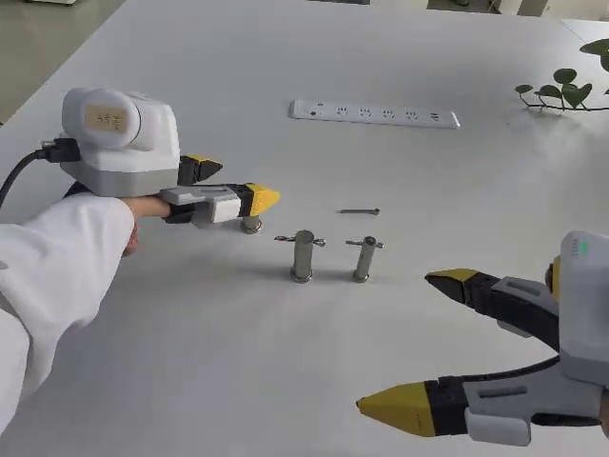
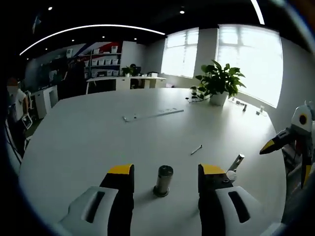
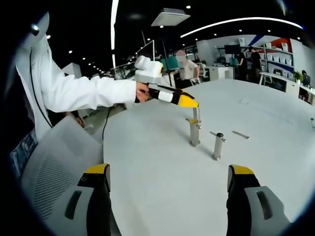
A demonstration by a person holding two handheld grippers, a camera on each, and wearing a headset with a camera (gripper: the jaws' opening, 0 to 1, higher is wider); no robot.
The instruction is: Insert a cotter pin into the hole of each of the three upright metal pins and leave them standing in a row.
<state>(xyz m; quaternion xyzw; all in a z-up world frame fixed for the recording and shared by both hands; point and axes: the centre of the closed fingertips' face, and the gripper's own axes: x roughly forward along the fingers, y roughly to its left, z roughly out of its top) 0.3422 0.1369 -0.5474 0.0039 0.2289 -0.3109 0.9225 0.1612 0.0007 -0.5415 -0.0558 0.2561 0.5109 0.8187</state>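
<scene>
Three upright metal pins stand in a row on the white table. My left gripper [image 1: 240, 186] is open around the left pin [image 1: 251, 225], whose top is hidden behind a jaw. In the left gripper view this pin [image 2: 164, 179] stands between the jaws of the left gripper [image 2: 166, 169], with a gap on each side. The middle pin [image 1: 303, 255] and the right pin [image 1: 363, 259] each carry a cotter pin through the top. A loose cotter pin [image 1: 359, 211] lies flat behind them. My right gripper [image 1: 414, 341] hovers open and holds nothing, near the front right.
A white power strip [image 1: 374, 113] lies across the far side of the table. A green plant [image 1: 571, 90] trails in at the far right edge. A white sleeve [image 1: 57, 276] reaches in from the left.
</scene>
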